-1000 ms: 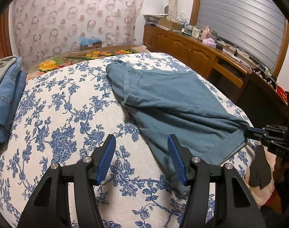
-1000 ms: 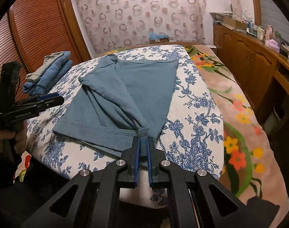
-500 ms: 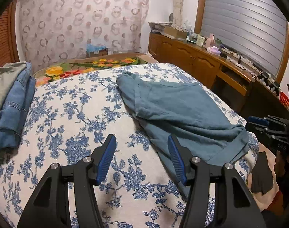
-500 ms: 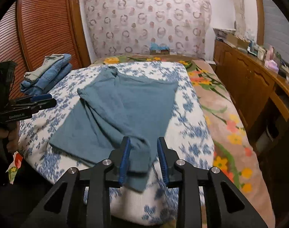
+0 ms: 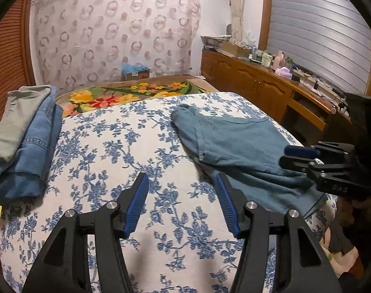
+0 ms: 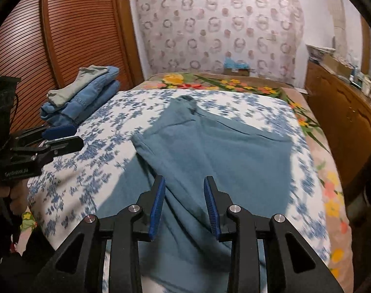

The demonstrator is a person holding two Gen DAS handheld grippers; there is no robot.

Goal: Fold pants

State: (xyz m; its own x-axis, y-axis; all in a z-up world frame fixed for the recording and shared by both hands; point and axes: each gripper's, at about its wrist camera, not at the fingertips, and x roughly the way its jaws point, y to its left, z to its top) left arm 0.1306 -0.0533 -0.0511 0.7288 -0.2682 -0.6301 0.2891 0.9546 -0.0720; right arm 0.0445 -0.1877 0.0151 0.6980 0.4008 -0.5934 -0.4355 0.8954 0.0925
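Observation:
Teal pants [image 5: 244,146] lie folded over and rumpled on the blue-flowered bed cover [image 5: 112,146]; they fill the middle of the right wrist view [image 6: 210,151]. My left gripper [image 5: 181,185] is open and empty above the bare cover, just left of the pants' near edge. My right gripper [image 6: 184,188] is open and empty, held above the pants' near part. Each gripper shows in the other's view: the right at the right edge [image 5: 300,157], the left at the left edge [image 6: 61,138].
A stack of folded jeans and a grey garment [image 5: 22,131] sits at the bed's left side [image 6: 85,92]. A flowered blanket [image 5: 127,95] covers the far end. A wooden cabinet [image 5: 271,90] with clutter runs along the right. A slatted wooden door [image 6: 51,36] stands left.
My right gripper opened and let go of the pants' hem, which dropped onto the bed. Both grippers have risen and pulled back; the left stayed open.

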